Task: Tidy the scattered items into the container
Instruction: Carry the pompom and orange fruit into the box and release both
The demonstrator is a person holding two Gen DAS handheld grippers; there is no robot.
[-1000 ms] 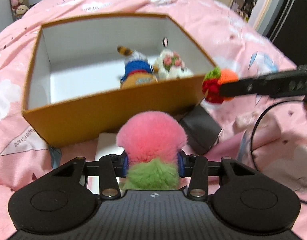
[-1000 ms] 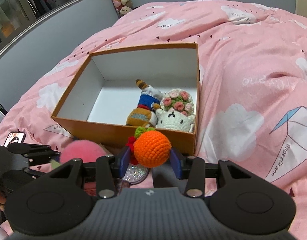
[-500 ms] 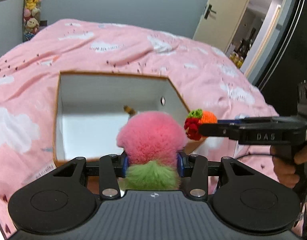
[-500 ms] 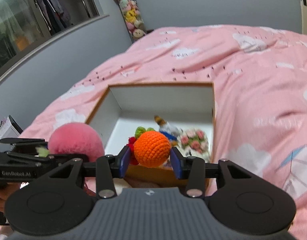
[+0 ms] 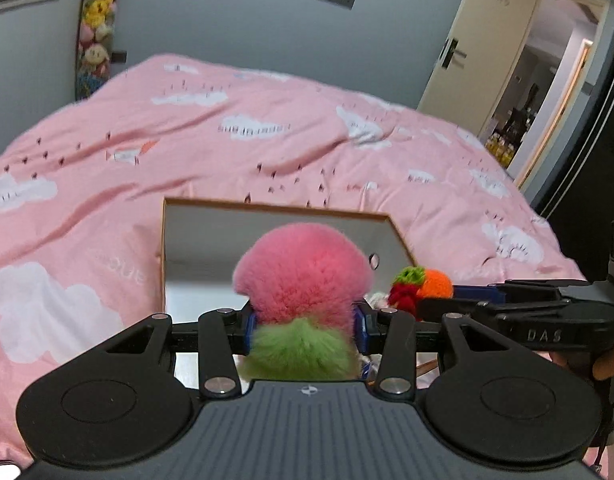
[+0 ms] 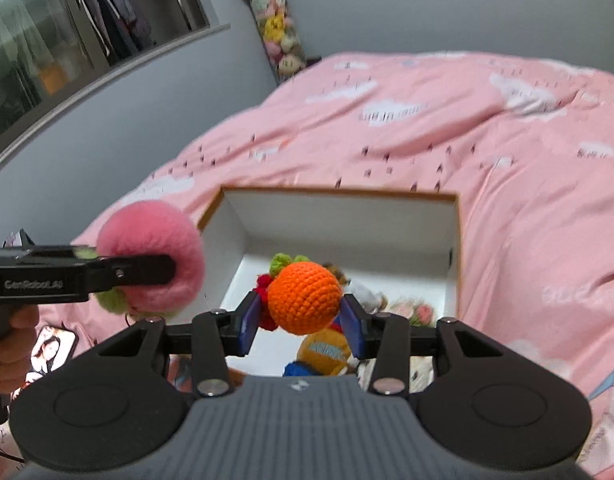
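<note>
My left gripper is shut on a fluffy pink and green plush, held up above the near left part of the open cardboard box. In the right wrist view the same plush hangs left of the box. My right gripper is shut on a crocheted orange ball with red and green bits, above the box's near side. That ball shows at the right in the left wrist view. Inside the box lie a blue-and-yellow plush and a white floral plush, partly hidden.
The box sits on a pink quilt with cloud prints. A phone lies on the quilt at the lower left of the right wrist view. A hanging row of soft toys and a doorway stand beyond the bed.
Both grippers have risen and moved over the box with their toys still held. The box now sits lower and smaller in both views, and more of the room shows.
</note>
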